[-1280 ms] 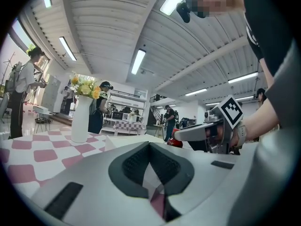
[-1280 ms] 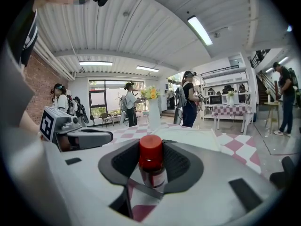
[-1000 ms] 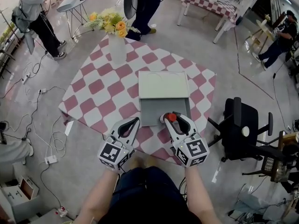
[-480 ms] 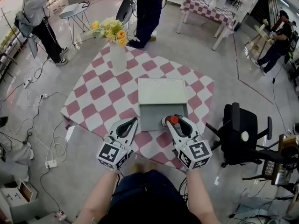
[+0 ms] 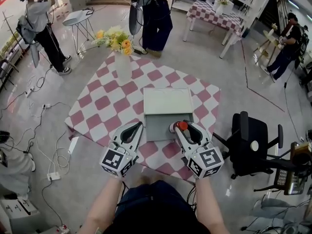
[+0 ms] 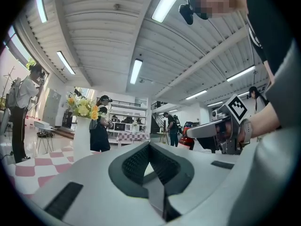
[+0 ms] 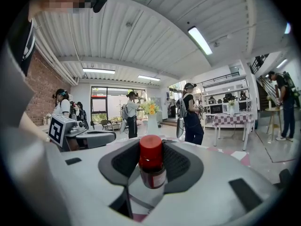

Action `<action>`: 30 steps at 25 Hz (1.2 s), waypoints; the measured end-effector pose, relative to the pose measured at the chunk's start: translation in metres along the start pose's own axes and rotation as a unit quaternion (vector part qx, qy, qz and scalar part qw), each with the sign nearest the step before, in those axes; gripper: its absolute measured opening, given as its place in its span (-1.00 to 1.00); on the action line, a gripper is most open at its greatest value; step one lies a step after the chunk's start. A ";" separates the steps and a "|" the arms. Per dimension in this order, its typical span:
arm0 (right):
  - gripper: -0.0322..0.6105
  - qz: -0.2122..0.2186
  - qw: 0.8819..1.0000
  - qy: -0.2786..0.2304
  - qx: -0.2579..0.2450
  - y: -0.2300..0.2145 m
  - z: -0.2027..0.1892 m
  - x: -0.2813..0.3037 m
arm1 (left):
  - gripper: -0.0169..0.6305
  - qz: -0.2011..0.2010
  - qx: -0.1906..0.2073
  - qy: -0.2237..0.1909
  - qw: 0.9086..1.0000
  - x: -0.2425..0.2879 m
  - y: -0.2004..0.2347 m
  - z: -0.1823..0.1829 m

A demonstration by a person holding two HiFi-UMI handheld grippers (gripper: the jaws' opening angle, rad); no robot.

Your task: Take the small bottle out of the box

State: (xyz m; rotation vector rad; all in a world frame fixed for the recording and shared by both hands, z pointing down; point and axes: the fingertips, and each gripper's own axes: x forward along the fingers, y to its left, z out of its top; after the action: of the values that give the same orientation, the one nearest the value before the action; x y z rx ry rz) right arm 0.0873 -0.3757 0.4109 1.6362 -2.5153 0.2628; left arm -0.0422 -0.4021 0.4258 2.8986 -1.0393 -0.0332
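Gripping the small bottle, red cap up, right hand-held gripper sits with the open box just beyond its tips. Left hand-held gripper beside it: jaws together, empty.

Glossy grey floor, pink-checked table, black office chair, ceiling strip lights

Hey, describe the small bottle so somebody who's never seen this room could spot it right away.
Find the table with the pink-and-white checked cloth; a grey box lies on it. Over the box's near right corner, the right gripper is closed on the small bottle. Its bright red cap sets it apart from everything nearby.
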 end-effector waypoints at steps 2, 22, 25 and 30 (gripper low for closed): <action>-0.44 0.001 1.000 -0.004 0.000 -0.001 0.005 -0.002 | -0.94 0.000 0.001 -0.004 1.000 0.002 0.000 0.004; -0.44 0.009 0.999 -0.035 -0.005 -0.008 0.054 -0.022 | -0.94 -0.009 0.015 -0.022 1.000 0.014 -0.006 0.049; -0.44 0.009 0.999 -0.041 -0.003 -0.009 0.060 -0.024 | -0.94 -0.007 0.019 -0.024 1.000 0.013 -0.004 0.055; -0.44 0.004 0.999 -0.049 -0.002 -0.012 0.068 -0.031 | -0.94 -0.007 0.021 -0.032 0.999 0.011 -0.005 0.066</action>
State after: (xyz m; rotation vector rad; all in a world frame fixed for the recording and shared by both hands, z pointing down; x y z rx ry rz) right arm 0.1103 -0.3672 0.3387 1.6783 -2.5906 0.1841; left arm -0.0331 -0.4087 0.3596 2.9612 -1.0430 -0.1056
